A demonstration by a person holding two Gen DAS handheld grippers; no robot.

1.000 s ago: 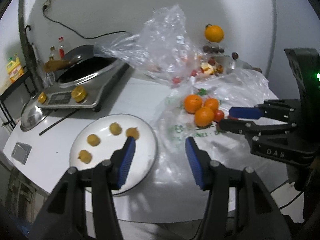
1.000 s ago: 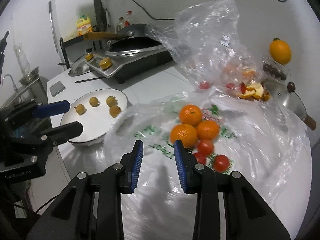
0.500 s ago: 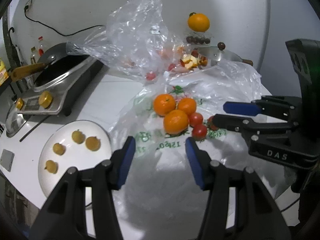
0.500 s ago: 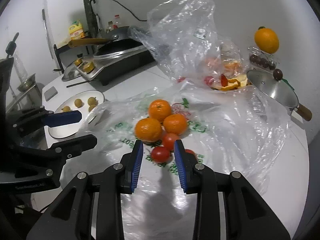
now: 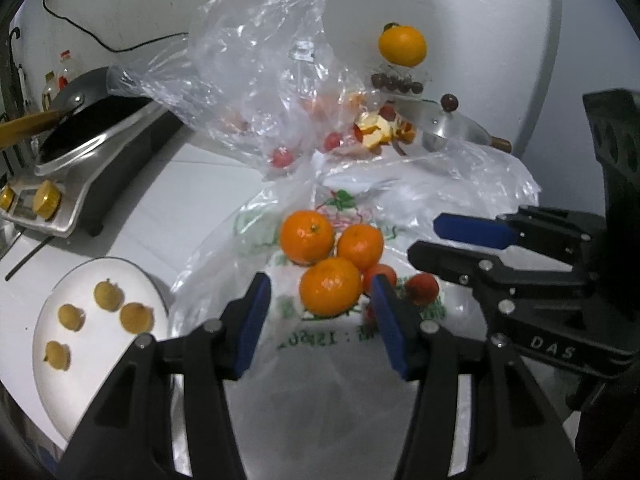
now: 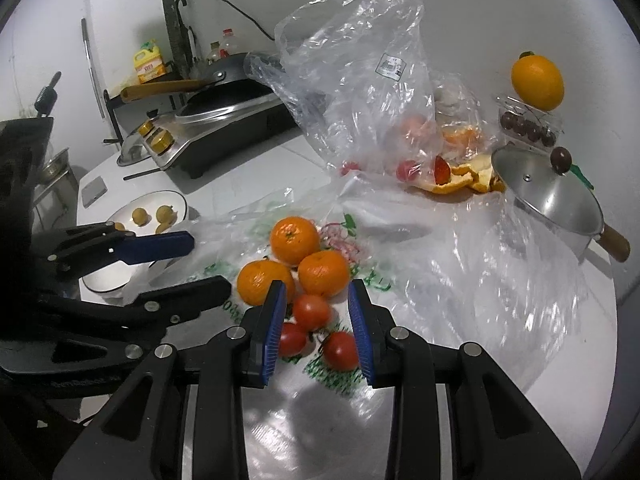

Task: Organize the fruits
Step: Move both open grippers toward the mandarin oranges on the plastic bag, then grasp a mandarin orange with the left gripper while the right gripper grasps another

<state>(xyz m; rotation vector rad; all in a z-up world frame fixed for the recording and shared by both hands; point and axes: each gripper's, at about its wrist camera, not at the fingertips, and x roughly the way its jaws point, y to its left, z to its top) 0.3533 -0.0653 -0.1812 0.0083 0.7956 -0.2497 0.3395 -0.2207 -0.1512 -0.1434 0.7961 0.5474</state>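
Three oranges (image 5: 330, 286) (image 6: 295, 240) and several small tomatoes (image 6: 312, 312) lie on a flattened plastic bag (image 5: 340, 340) (image 6: 460, 248). My left gripper (image 5: 320, 300) is open, its jaws on either side of the nearest orange, just short of it. My right gripper (image 6: 316, 316) is open, its jaws on either side of a tomato, with two more tomatoes below them. A white plate (image 5: 86, 364) (image 6: 132, 210) on the left holds several small yellow fruits (image 5: 136, 317). Each gripper shows in the other's view.
A crumpled clear bag (image 5: 256, 64) (image 6: 360, 72) with tomatoes and orange peel stands behind. An induction cooker with a wok (image 5: 80, 140) (image 6: 216, 124) is at the back left. A pot lid (image 6: 548, 196), dark cherries (image 6: 528, 128) and a hanging orange (image 6: 538, 82) are at the right.
Both grippers moved forward onto the fruit pile. The left swung right, away from the plate, to the nearest orange. The right closed in over the tomatoes and its jaws opened wider.
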